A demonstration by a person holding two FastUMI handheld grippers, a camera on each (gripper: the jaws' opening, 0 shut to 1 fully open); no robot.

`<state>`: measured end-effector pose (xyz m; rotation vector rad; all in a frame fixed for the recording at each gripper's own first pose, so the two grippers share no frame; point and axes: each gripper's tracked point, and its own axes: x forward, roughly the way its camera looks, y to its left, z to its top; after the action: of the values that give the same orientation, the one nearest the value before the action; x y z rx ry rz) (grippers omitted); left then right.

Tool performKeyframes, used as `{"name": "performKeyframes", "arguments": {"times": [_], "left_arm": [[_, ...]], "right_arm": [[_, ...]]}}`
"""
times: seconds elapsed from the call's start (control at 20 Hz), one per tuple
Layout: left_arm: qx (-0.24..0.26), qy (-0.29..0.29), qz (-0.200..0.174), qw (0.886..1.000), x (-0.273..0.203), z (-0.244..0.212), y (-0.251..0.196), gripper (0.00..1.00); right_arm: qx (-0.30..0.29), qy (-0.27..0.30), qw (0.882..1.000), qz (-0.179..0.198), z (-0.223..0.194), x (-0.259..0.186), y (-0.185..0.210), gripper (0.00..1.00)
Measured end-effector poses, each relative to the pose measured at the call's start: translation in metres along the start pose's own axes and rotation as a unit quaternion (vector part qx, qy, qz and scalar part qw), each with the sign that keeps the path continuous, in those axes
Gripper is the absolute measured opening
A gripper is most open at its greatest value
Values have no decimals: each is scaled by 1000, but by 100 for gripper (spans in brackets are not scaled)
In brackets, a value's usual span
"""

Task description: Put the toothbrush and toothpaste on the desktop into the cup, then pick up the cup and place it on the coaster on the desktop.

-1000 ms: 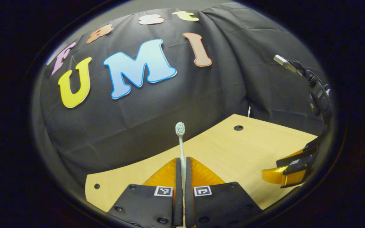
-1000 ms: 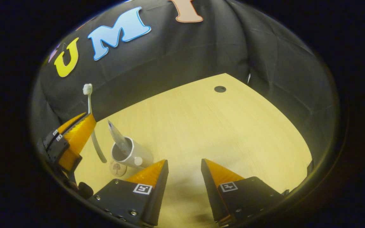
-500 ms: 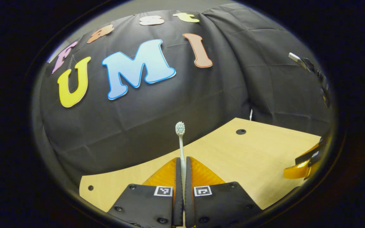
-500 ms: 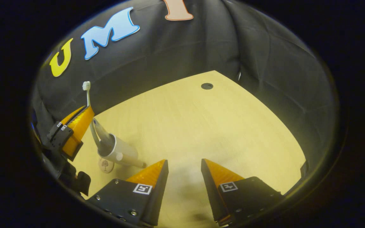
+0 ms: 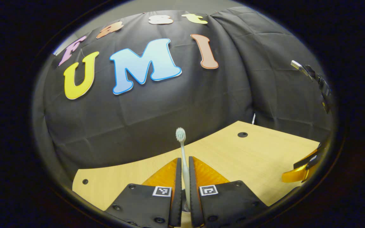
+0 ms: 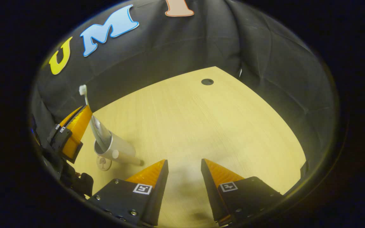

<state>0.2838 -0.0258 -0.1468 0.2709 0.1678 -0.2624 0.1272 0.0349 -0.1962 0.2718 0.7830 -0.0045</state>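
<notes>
**Left gripper view: toothbrush going into the cup**

Left gripper view shows our left gripper (image 5: 185,177) clamped on the toothbrush (image 5: 182,152), both fingers pressing its handle, bristle head up against the wall cloth. The right gripper view shows the right gripper (image 6: 182,177) with fingers spread apart, holding nothing, hovering over the desk (image 6: 220,126). In that view the cup (image 6: 114,150) stands at near left with the toothpaste (image 6: 101,134) already leaning in it, and the handle's lower end appears to sit at or inside the rim; we cannot tell how deep. The coaster (image 6: 103,163) lies just beside the cup's base, on its near side.

Risks, as we judge them: the cup is narrow and already crowded, so the handle could jam on the tube or push the rim sideways and tip the cup. Letting go too high might bounce the brush out.

Against one second ago: the brush then hung left of the cup, clear of it; now it overlaps the cup mouth, and the head sits lower.
</notes>
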Motion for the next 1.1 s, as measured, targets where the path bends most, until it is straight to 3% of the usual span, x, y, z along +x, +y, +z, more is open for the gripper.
{"name": "performKeyframes", "arguments": {"times": [0.1, 0.2, 0.35, 0.4, 0.5, 0.55, 0.8, 0.85, 1.1], "left_arm": [[1, 2, 2, 1000, -2, 0, 0, 24], [-1, 4, 3, 1000, -3, -1, 0, 16], [0, 4, 4, 1000, -4, 0, 0, 21], [0, 5, 4, 1000, -4, 0, -1, 16], [-3, 4, 14, 1000, -8, 1, 3, 16], [-7, 2, 20, 1000, -10, 2, 5, 21], [-17, -7, 44, 999, -22, 7, 16, 20], [-20, -7, 50, 999, -25, 6, 19, 24], [-35, 9, 82, 996, -45, -2, 35, 20]], "right_arm": [[0, 2, 1000, 3, 1, 1, 2, 62], [-1, 4, 1000, 6, 0, 2, 5, 62], [-3, 4, 1000, 7, 0, 2, 4, 63], [-4, 4, 1000, 7, 0, 1, 4, 63], [-4, 4, 1000, 7, 2, 2, 3, 63], [-2, 3, 1000, 7, 1, 2, 2, 63], [-5, -2, 1000, 16, 6, -4, 5, 63], [-9, -3, 1000, 19, 5, -5, 7, 63], [-52, -8, 998, 45, 5, -8, 27, 62]]}}
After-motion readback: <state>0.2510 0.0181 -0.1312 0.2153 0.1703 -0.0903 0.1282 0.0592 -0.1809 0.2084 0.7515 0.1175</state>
